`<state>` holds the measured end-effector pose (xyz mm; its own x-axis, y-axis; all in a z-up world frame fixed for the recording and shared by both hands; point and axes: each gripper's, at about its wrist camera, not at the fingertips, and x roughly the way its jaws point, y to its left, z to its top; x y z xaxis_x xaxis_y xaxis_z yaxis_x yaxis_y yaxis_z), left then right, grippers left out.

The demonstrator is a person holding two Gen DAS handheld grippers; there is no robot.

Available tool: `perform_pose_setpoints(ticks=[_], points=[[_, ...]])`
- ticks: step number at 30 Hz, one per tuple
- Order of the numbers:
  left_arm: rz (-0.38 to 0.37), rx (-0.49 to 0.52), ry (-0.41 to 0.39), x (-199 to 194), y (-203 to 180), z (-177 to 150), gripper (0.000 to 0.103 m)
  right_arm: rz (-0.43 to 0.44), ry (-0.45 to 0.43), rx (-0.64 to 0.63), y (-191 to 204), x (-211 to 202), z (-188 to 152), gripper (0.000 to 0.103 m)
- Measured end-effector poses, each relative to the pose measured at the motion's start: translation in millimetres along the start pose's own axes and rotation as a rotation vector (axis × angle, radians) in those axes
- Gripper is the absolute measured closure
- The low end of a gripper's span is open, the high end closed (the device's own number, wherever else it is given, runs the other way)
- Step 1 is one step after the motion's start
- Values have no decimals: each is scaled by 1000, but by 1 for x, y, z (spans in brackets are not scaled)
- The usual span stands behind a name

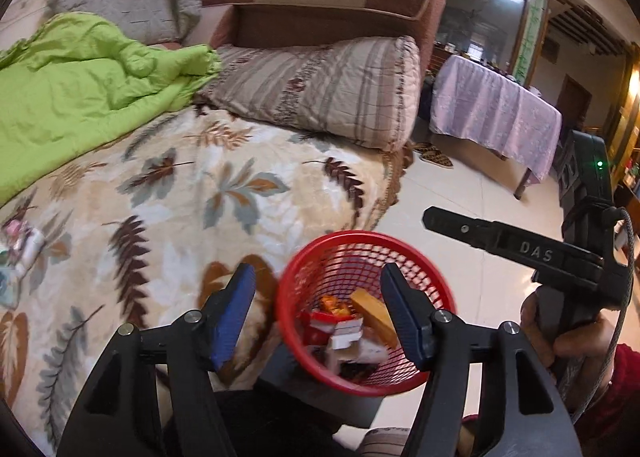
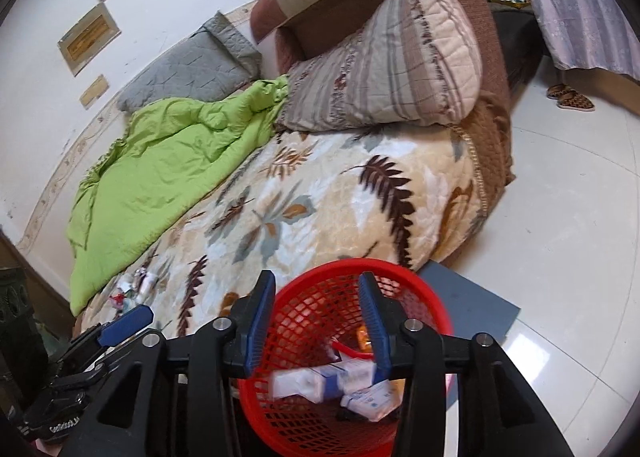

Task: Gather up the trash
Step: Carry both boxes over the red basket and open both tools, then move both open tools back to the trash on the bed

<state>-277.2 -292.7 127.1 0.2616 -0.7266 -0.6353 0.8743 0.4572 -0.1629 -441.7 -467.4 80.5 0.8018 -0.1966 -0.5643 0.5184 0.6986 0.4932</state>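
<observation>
Both grippers hang over the round red plastic mesh basket (image 2: 344,357) beside the bed, left gripper (image 1: 318,313) and right gripper (image 2: 318,321) spread apart, pinching nothing. More small wrappers (image 2: 136,285) wait on the leaf-print blanket (image 2: 304,193); reach there next.

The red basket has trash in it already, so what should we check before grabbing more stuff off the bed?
1. Left gripper empty, jaws apart: ok.
2. Right gripper empty, jaws apart: ok.
3. Red basket upright beside the bed, on a dark mat: ok.
4. Room left in the basket: ok; the cartons and wrappers only cover the bottom.
5. Trash still on the leaf-print blanket: not ok; a small pile of litter lies near the green quilt.
6. What exactly that litter is: cannot tell, too small and blurred.
</observation>
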Motion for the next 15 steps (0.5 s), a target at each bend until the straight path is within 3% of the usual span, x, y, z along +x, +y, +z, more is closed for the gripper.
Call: perform_pose_setpoints(ticks=[4, 15], points=[[59, -33, -18, -18, 26, -7, 39, 33, 9, -58, 24, 6, -3, 45], [195, -190, -67, -75, 113, -32, 37, 169, 99, -195, 111, 42, -21, 41]])
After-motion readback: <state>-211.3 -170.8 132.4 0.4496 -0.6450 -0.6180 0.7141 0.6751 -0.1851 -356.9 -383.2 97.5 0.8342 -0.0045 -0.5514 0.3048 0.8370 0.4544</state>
